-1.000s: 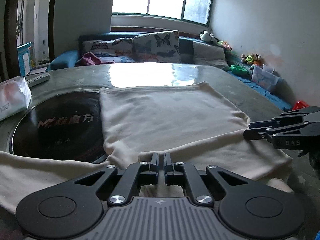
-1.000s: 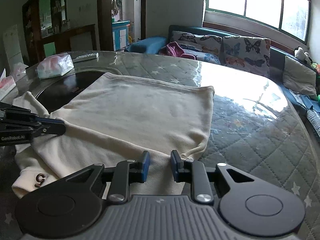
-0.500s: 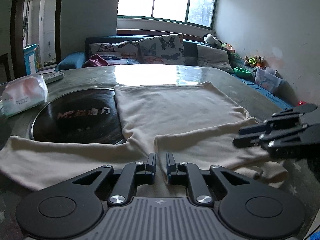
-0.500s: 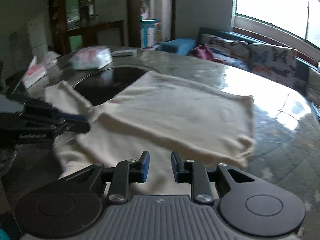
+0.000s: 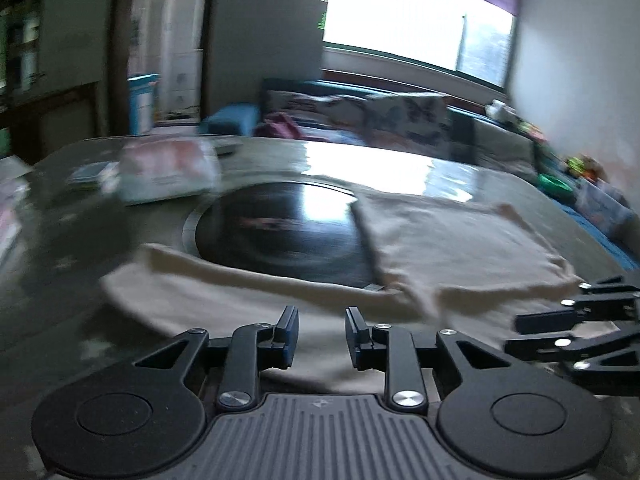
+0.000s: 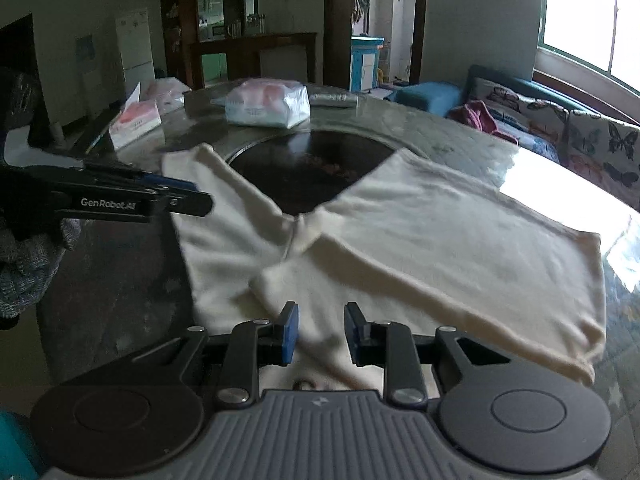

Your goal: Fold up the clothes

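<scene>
Round table [image 6: 460,136] carried cream garment [image 6: 440,240] near my edge, one sleeve [image 6: 208,208] out left, other folded across. My left claw [image 5: 322,334], right claw [image 6: 320,332] spread, empty. Best pinch loose sleeve's cuff, lay flat.

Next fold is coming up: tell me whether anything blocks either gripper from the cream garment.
Nothing visible does. The left gripper and the right gripper both hang open directly over the cream garment; the tissue packs sit beyond it.

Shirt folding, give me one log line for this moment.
shirt: flat, one sleeve folded in | left gripper: open, empty | right gripper: open, empty
</scene>
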Motion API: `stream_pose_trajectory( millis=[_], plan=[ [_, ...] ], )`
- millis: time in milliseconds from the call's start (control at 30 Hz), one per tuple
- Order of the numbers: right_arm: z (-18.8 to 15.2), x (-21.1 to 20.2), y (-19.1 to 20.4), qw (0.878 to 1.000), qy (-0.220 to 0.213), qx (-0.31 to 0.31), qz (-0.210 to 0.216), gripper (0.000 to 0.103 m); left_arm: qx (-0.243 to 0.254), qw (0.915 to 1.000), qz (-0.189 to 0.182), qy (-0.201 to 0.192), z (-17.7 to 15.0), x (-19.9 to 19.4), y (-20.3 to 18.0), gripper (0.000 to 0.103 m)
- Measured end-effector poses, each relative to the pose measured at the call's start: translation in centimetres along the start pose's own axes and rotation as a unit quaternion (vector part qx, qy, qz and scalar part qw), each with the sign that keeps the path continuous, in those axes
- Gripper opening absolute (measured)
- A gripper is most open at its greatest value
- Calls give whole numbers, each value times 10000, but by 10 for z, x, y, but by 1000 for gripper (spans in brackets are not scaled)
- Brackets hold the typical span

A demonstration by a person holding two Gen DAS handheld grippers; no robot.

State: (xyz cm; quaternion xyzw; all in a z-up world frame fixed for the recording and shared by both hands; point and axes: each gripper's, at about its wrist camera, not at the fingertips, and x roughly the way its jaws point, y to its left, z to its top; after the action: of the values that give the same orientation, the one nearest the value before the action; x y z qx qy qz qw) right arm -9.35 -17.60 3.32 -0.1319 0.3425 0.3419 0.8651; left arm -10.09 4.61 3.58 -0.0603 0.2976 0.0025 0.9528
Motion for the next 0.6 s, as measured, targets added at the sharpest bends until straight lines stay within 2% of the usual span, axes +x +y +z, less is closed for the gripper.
stream_pose_trajectory(
  millis=[167, 333, 467, 600],
  plan=[
    [7, 11, 3, 10000, 16, 2, 70, 25, -347, 9972, 656, -93, 3, -1, 31, 31],
    [10, 11, 4, 10000, -14, -20, 73, 26, -672, 9893, 1291, -130, 8, 4, 60, 38],
    [11, 6, 2, 10000, -78, -22, -1, 31, -983, 9826, 1578, -56, 12, 14, 80, 38],
    [13, 7, -4, 9999, -107, 66, -65, 31, -1123, 9802, 1633, 23, 13, 22, 90, 38]
  ],
)
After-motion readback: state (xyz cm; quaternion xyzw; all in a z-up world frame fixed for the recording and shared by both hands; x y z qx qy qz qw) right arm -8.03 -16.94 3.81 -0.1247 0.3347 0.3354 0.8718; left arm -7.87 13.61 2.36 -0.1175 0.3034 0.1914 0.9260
